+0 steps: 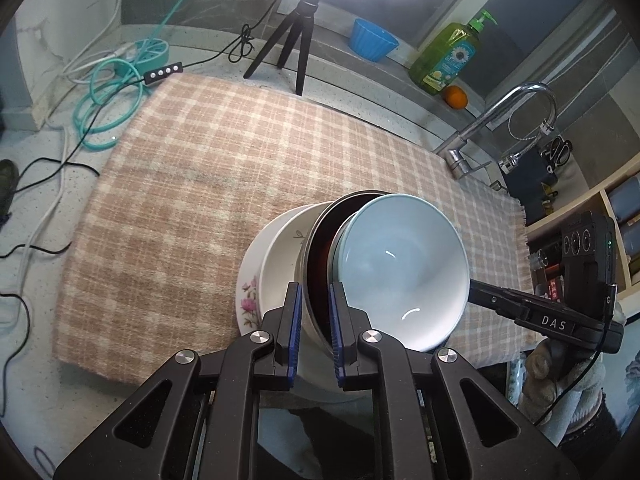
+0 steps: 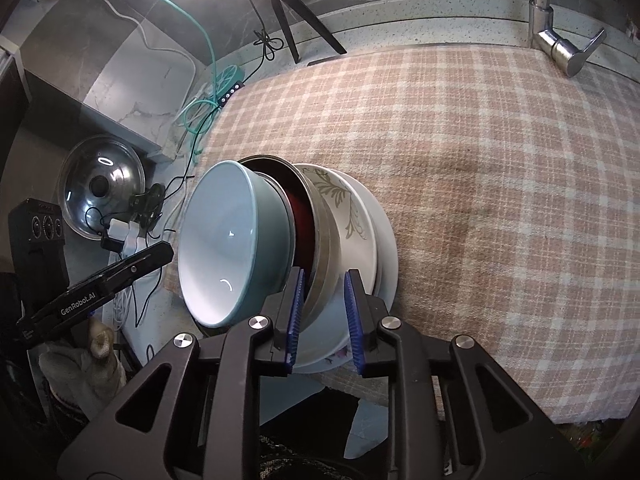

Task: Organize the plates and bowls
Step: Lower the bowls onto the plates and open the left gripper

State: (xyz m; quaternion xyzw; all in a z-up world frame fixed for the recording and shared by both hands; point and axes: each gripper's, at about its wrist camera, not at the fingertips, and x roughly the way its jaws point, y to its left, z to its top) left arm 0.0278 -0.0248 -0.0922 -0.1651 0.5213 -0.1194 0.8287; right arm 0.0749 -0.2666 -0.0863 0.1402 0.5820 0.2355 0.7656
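Readable writing first: the right tool's arm, poking in at the edge of the left wrist view, says "DAS" (image 1: 554, 324), and the left tool's arm in the right wrist view says "GenRobot.AI" (image 2: 78, 306). The green soap bottle (image 1: 444, 56) has a daisy label, but the text is too small to read.

The dishes are one nested pile at the near edge of the checked cloth (image 1: 200, 180) on the surface (image 1: 40, 208). A pale blue bowl (image 1: 400, 264) sits in a steel bowl (image 1: 306, 280), which sits in a white bowl (image 1: 280, 248) on a floral plate (image 1: 248, 300).

The left tool (image 1: 315, 292) is pinching the steel bowl's wall, with its blue pads on either side. The right tool (image 2: 325, 280) straddles the same wall on the opposite side, but its outer pad looks just off it, so it's slightly spread and not gripping.

Only the left view gets the orange (image 1: 456, 97), the blue cup (image 1: 374, 40) and the whole tap (image 1: 520, 108). Only the right view shows a shiny pot lid (image 2: 100, 188) off to the side. Each view catches a gloved hand (image 1: 560, 372) under the other tool.
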